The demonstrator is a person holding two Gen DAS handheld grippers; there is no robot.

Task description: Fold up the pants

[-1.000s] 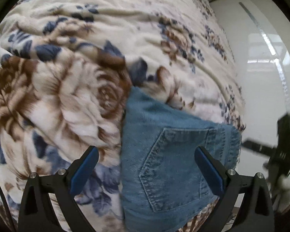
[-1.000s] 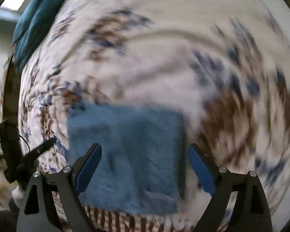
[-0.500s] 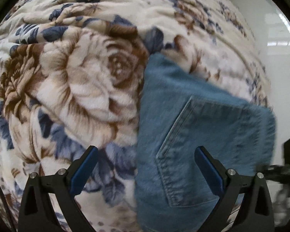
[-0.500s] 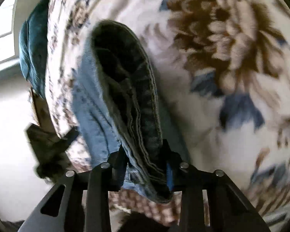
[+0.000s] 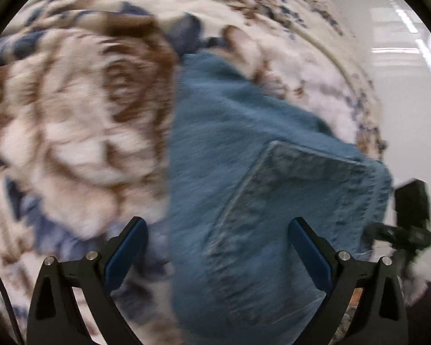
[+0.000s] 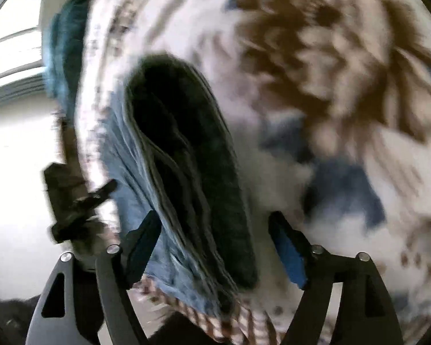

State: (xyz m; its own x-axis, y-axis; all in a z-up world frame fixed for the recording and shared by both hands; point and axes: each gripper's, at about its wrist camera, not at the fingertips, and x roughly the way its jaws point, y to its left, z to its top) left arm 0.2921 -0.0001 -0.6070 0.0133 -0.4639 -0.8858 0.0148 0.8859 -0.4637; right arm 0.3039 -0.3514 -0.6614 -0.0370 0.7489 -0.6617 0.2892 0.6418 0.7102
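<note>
Your right gripper [image 6: 215, 247] has just let go, both jaws spread like the left gripper's [image 5: 218, 247], and the folded blue denim pants [image 5: 258, 201] on the floral blanket [image 5: 71, 129] near the bed edge could slip off.

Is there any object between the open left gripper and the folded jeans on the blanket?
Nothing visible does. The left gripper is open right above the folded jeans, which lie on the floral blanket. Only the right gripper shows, off at the jeans' far edge.
</note>
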